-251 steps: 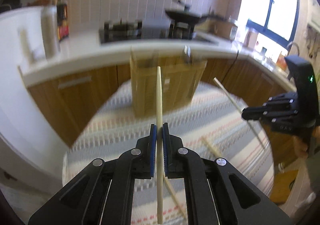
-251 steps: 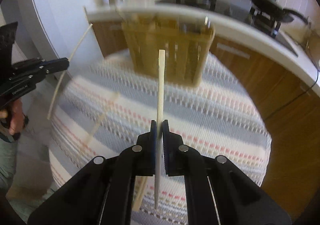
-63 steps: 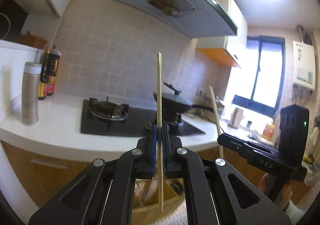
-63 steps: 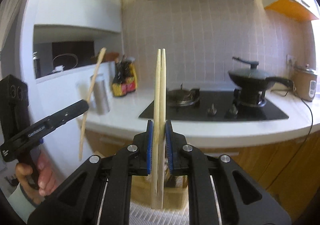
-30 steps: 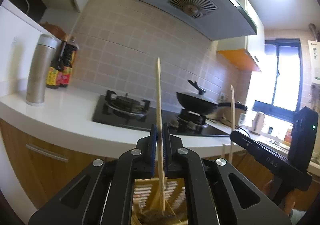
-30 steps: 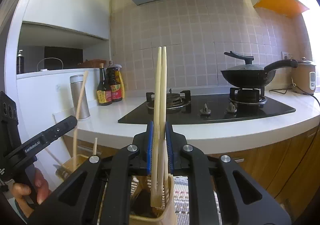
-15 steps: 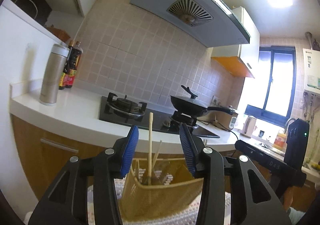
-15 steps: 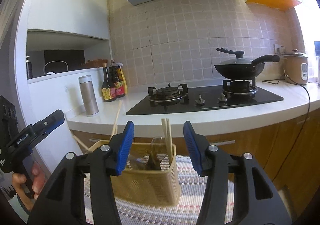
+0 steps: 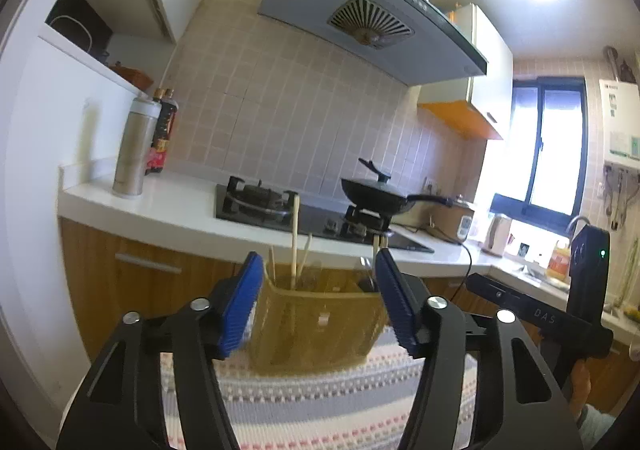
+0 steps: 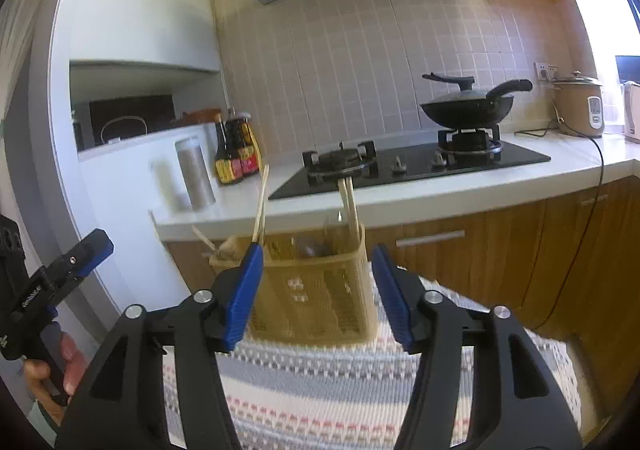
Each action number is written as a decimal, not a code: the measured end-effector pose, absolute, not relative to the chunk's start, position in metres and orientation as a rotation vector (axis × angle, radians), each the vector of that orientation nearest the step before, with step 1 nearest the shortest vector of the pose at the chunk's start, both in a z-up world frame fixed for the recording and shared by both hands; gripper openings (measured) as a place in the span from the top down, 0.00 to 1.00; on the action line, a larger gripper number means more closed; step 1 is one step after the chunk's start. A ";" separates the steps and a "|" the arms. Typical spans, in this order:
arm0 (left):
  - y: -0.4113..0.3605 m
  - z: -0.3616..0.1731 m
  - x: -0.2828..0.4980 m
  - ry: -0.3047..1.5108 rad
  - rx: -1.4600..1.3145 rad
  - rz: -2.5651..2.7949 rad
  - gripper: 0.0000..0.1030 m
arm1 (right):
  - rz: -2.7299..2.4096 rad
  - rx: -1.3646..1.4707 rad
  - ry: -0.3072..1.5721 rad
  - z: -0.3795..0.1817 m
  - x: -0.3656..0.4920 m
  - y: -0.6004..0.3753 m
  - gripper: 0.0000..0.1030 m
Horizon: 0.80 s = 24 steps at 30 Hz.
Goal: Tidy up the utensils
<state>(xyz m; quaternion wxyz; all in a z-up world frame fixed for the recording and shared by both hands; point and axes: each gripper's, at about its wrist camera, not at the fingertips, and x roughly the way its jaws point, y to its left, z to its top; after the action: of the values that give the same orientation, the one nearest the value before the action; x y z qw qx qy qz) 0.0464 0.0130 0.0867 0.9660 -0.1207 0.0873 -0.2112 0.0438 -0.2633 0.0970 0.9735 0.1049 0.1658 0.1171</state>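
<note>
Two grippers are seen, one per view. The left gripper (image 9: 318, 302) is held level with its blue-padded jaws spread wide, nothing between them. The right gripper (image 10: 316, 290) is likewise held level, jaws parted and empty.

One striped cloth (image 10: 320, 382) is spread beneath both. On it, just beyond the fingertips, one slatted yellow utensil basket (image 10: 316, 290) is set upright.

In the basket, chopsticks are stood on end: from the right wrist, one leaning chopstick (image 10: 261, 201) at the left and a pair (image 10: 348, 205) at the right, with further sticks low at the left corner; an exact total cannot be told.

Farther off, along the white counter (image 10: 440, 189), one steel flask (image 10: 196, 173), two sauce bottles (image 10: 236, 153), one two-burner hob (image 10: 400, 165) and one lidded black pan (image 10: 468, 101) are seen.
</note>
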 end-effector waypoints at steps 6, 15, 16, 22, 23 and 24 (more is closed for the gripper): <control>0.011 0.069 0.035 0.220 -0.265 -0.396 0.34 | 0.247 0.215 0.363 0.082 0.028 -0.258 0.41; -0.015 0.029 0.021 0.243 -0.165 -0.250 0.20 | 0.114 0.162 0.331 0.040 0.000 -0.241 0.25; -0.017 0.027 0.019 0.232 -0.153 -0.233 0.16 | 0.100 0.145 0.316 0.036 -0.003 -0.238 0.23; -0.019 0.005 0.023 0.275 -0.135 -0.152 0.11 | 0.080 0.088 0.290 0.028 -0.007 -0.226 0.22; -0.019 0.006 0.022 0.260 -0.137 -0.152 0.11 | 0.073 0.073 0.287 0.026 -0.007 -0.225 0.22; -0.018 0.007 0.018 0.227 -0.129 -0.128 0.11 | 0.078 0.065 0.286 0.027 -0.007 -0.223 0.22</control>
<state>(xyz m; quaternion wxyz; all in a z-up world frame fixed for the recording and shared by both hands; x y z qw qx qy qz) 0.0178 -0.0184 0.0066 0.9895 -0.0642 0.1132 -0.0635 -0.0074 -0.2233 0.0269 0.9885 0.0323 0.1426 0.0388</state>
